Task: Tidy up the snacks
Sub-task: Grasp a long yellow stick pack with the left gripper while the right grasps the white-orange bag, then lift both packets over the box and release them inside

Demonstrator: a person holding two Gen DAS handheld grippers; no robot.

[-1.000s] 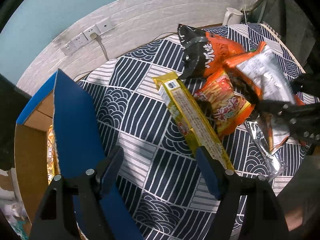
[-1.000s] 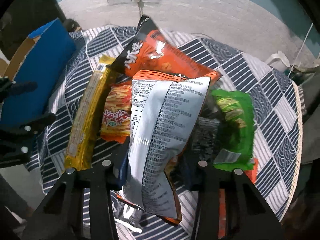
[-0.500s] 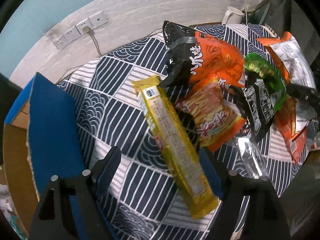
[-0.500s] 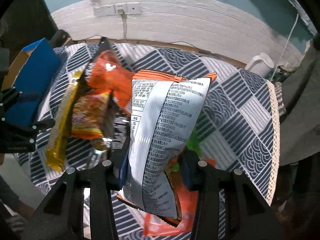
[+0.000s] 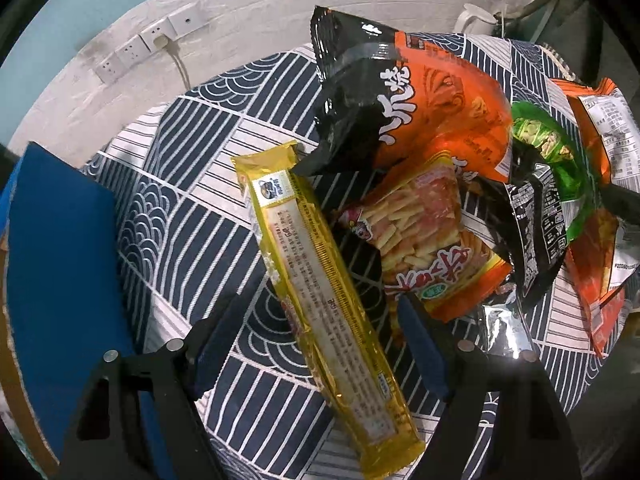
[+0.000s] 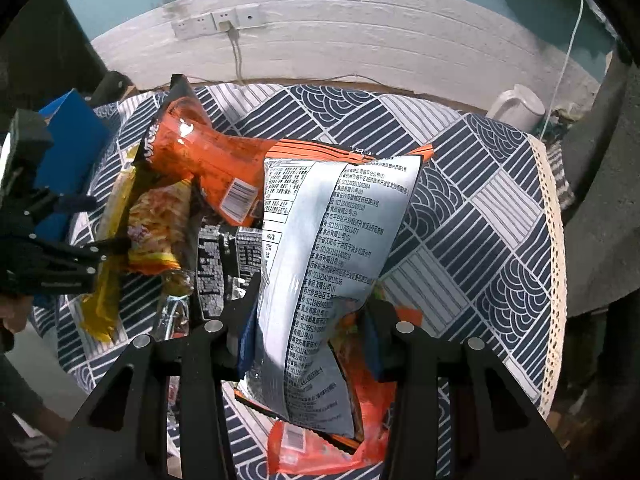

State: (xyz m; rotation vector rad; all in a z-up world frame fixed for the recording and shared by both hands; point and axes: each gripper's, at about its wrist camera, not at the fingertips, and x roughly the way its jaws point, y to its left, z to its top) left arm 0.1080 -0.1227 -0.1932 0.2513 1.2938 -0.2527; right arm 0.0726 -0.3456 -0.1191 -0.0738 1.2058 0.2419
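A long yellow snack pack (image 5: 316, 280) lies on the patterned tablecloth (image 5: 192, 168). My left gripper (image 5: 320, 320) points down over it, one finger on each side of its lower half. Its jaws are closing, and the pads stand clear of the pack. My right gripper (image 6: 312, 312) is shut on a silver-backed orange chip bag (image 6: 332, 220) and holds it upright above the table. The same bag (image 5: 604, 120) shows at the right edge of the left wrist view. The left gripper (image 6: 100, 224) also shows at the far left of the right wrist view.
A pile lies right of the yellow pack: a black-and-orange bag (image 5: 420, 104), an orange pack of strips (image 5: 420, 240), a green pack (image 5: 552, 160) and a black pack (image 5: 536, 232). A blue box flap (image 5: 60, 260) stands at the left. A white jug (image 6: 520, 108) sits at the table's far right.
My left gripper has moved right and down, from beside the blue flap to astride the yellow pack. My right gripper has carried the chip bag rightward, away from the pile.
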